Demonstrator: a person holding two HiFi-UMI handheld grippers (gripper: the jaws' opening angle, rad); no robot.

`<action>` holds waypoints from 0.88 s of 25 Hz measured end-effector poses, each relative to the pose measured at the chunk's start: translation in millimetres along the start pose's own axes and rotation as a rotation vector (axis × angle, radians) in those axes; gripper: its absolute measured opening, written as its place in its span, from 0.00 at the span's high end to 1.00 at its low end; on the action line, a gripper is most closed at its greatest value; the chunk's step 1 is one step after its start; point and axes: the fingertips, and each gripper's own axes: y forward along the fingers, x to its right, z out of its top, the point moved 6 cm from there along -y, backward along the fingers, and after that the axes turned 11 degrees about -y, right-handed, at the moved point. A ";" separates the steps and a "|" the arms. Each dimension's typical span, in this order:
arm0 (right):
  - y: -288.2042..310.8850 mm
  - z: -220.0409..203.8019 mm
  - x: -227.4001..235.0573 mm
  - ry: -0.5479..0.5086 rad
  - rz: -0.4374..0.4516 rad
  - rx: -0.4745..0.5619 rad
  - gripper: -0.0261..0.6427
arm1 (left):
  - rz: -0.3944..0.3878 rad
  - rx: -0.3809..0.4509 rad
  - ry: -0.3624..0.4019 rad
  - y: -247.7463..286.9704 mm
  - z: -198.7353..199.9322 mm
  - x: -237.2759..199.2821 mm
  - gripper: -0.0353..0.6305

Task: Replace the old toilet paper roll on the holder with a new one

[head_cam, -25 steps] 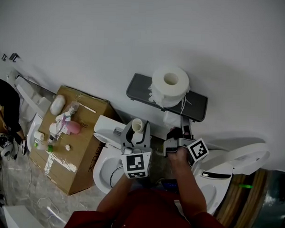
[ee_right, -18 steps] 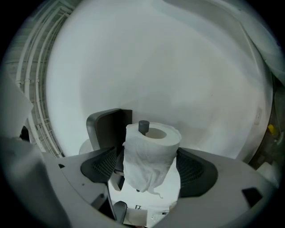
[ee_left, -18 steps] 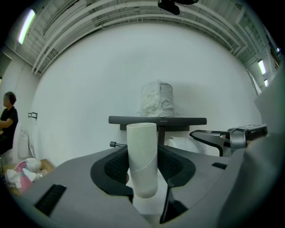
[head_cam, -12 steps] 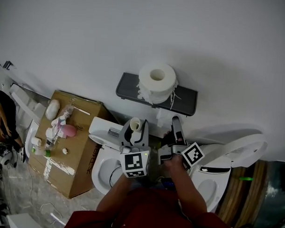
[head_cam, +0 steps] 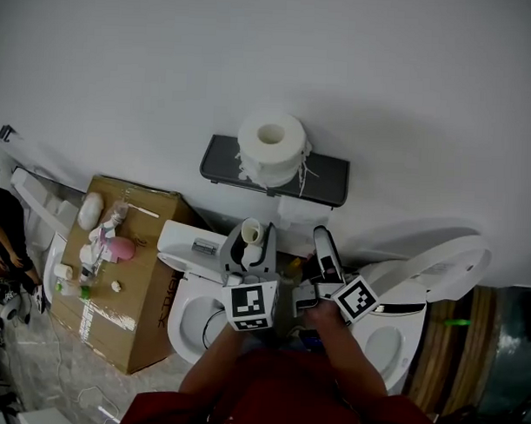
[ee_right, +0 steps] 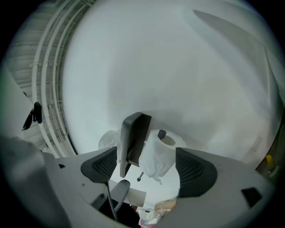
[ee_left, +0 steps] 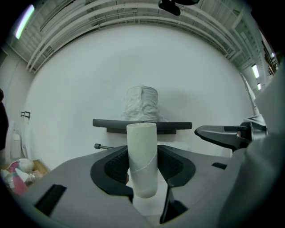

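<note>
My left gripper point(head_cam: 251, 239) is shut on an empty cardboard tube point(head_cam: 253, 231), held upright between its pads point(ee_left: 116, 165); the same tube point(ee_left: 142, 156) fills the middle of the left gripper view. Ahead on the wall is a dark shelf-type holder point(head_cam: 327, 180) with a ragged white roll point(head_cam: 269, 146) standing on top. Below the shelf hangs another white roll point(ee_right: 159, 156) on the holder's rod point(ee_right: 139, 177). My right gripper point(head_cam: 322, 249) stands open and empty to the right of the left one, short of the holder point(ee_right: 132, 139).
A white toilet point(head_cam: 185, 310) sits below the left gripper and another with a raised lid point(head_cam: 437, 267) at the right. A cardboard box point(head_cam: 128, 291) with bottles and a pink item stands left. A person point(head_cam: 6, 232) is at the far left edge.
Both grippers have drawn back a little from the shelf, which now sits farther left and higher in view. The right gripper has rolled. The tube stays in the left jaws.
</note>
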 end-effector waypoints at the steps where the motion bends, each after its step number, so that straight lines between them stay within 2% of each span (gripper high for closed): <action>1: -3.3 4.0 -1.5 -0.034 0.000 0.004 0.37 | -0.007 0.001 0.002 -0.1 0.2 3.8 0.66; 5: -17.7 20.2 -7.6 -0.177 -0.018 0.029 0.38 | -0.037 0.004 0.020 -2.1 1.1 18.2 0.66; 6: -21.3 23.8 -9.1 -0.207 -0.023 0.040 0.44 | -0.043 0.003 0.020 -2.4 0.9 21.3 0.66; 8: -27.7 29.5 -10.2 -0.220 -0.027 0.072 0.75 | -0.055 0.001 0.021 -2.8 0.1 26.7 0.66; 11: -35.7 39.9 -7.1 -0.240 -0.051 0.087 0.89 | -0.072 -0.001 0.019 -2.9 -0.4 33.9 0.66; 13: -38.0 41.9 -6.4 -0.288 -0.059 0.072 0.93 | -0.082 0.000 0.017 -3.2 0.0 38.1 0.66; 15: -39.8 44.1 -7.8 -0.437 -0.095 0.028 0.93 | -0.091 0.002 0.017 -3.3 0.9 42.5 0.66; 19: -43.7 46.2 -16.6 -0.952 -0.226 -0.082 0.94 | -0.103 0.001 0.023 -4.2 1.4 49.4 0.66; 20: -44.5 45.6 -19.5 -1.051 -0.246 -0.095 0.94 | -0.105 0.000 0.026 -4.8 1.1 50.8 0.66; 22: -45.8 44.6 -24.0 -1.159 -0.259 -0.101 0.94 | -0.109 -0.001 0.031 -5.7 0.4 53.2 0.66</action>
